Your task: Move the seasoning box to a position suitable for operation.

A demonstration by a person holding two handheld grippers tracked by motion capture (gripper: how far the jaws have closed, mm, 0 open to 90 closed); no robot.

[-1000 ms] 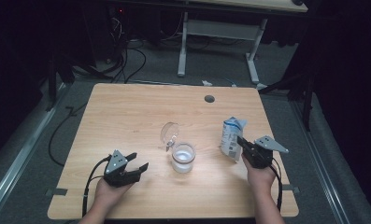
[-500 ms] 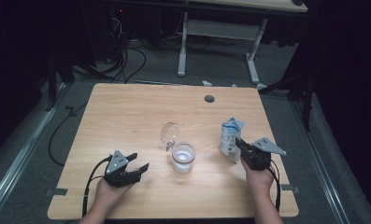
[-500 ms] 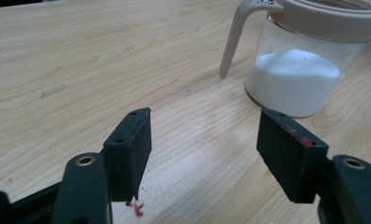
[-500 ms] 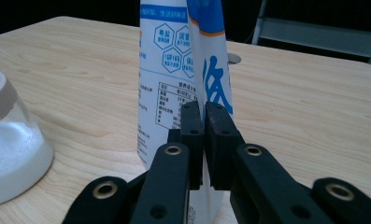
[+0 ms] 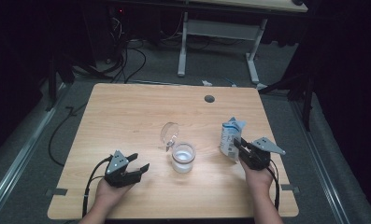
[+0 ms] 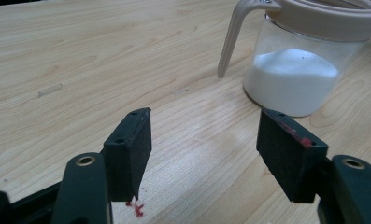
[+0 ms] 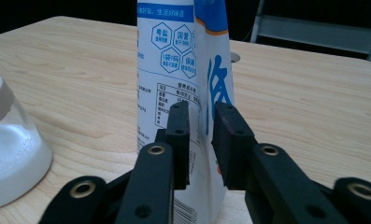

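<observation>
A white and blue printed bag (image 5: 229, 135) stands upright on the wooden table (image 5: 127, 112), right of centre. My right gripper (image 5: 238, 145) is at its near side. Its jaws have just been opening and now stand a little apart on either side of the bag's edge (image 7: 183, 60), so my right gripper (image 7: 201, 109) is open. A glass jar (image 5: 182, 157) of white powder sits mid-table, its beige-rimmed lid (image 5: 170, 131) flipped open behind it. My left gripper (image 5: 139, 162) rests at the front left, open and holding nothing. The jar (image 6: 295, 74) lies ahead of my left gripper (image 6: 204, 135).
A round cable hole (image 5: 209, 98) sits near the table's far edge. Beyond the table are a desk frame (image 5: 183, 42) and cables (image 5: 127, 60) on the dark floor. The jar (image 7: 10, 149) is just left of the right gripper.
</observation>
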